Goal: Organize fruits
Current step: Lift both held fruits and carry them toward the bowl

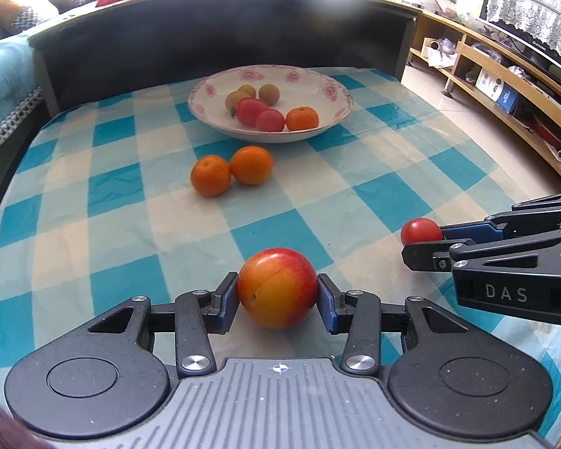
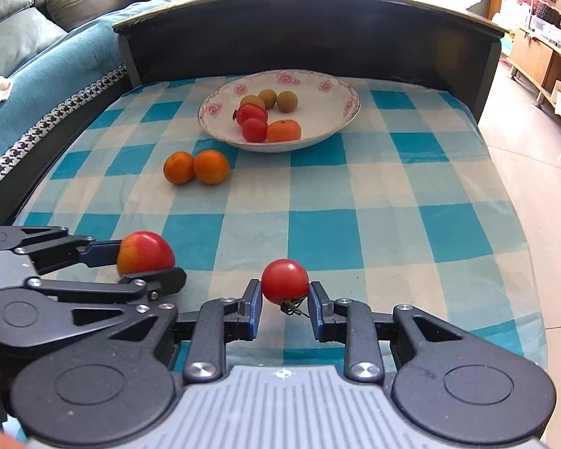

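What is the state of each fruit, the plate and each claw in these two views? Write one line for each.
Left claw: shut on the plum.
Plum: gripped.
Right claw: shut on the held tomato.
Held tomato: gripped, stem towards the camera.
Two loose oranges: on the cloth, touching, outside the plate.
Plate: upright, holding three yellowish fruits, two tomatoes and one orange.

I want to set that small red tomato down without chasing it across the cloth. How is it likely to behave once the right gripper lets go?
The tomato is round and glossy, so it will probably roll on the flat checked tablecloth and could slip between the right gripper pads. Its skin looks thin, so a hard squeeze might bruise it. The dished bowl should keep it in place.
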`<control>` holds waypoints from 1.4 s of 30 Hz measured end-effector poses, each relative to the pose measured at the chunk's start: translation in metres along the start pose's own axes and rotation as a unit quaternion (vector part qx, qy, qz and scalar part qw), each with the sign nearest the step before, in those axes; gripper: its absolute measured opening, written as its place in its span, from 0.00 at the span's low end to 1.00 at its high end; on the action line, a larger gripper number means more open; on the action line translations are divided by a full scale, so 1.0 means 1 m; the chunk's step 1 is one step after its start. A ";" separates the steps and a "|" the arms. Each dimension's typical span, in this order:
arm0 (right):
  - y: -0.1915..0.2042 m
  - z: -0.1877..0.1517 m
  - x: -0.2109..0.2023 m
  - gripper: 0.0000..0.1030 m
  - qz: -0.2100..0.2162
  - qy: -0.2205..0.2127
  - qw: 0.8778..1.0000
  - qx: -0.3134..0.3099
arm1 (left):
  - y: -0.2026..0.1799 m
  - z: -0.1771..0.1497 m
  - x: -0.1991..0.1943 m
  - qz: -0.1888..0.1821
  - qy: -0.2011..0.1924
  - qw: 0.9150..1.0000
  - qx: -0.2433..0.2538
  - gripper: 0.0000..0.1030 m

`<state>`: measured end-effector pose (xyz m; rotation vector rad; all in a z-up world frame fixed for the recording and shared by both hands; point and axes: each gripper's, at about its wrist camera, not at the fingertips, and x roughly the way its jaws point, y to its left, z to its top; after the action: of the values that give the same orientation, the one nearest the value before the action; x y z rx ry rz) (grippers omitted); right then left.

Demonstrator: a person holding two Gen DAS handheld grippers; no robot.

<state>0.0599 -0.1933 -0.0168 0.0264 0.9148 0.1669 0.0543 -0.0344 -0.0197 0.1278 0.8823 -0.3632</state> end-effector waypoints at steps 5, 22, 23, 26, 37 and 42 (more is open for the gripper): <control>0.007 -0.001 0.001 0.29 0.007 0.001 1.000 -0.009 | 0.000 -0.002 -0.005 0.009 0.001 1.000 0.001 0.50; 0.016 0.009 -0.017 0.29 0.014 -0.024 0.999 -0.016 | 0.000 0.009 -0.028 0.023 -0.025 0.999 -0.007 0.50; 0.016 0.011 -0.017 0.29 0.015 -0.026 0.999 -0.017 | 0.001 0.011 -0.029 0.024 -0.026 0.999 -0.010 0.50; 0.019 0.017 -0.019 0.29 0.019 -0.033 0.999 -0.017 | 0.004 0.017 -0.029 0.026 -0.029 0.999 -0.014 0.50; 0.013 0.032 -0.012 0.29 0.025 -0.040 0.999 -0.012 | 0.012 0.029 -0.017 0.019 -0.027 0.999 -0.024 0.50; 0.006 0.034 -0.005 0.29 0.024 -0.032 0.999 -0.003 | 0.014 0.033 -0.015 0.021 -0.028 0.999 -0.017 0.50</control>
<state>0.0829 -0.1863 0.0078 0.0467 0.8493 0.2118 0.0746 -0.0261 0.0121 0.1040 0.8296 -0.3120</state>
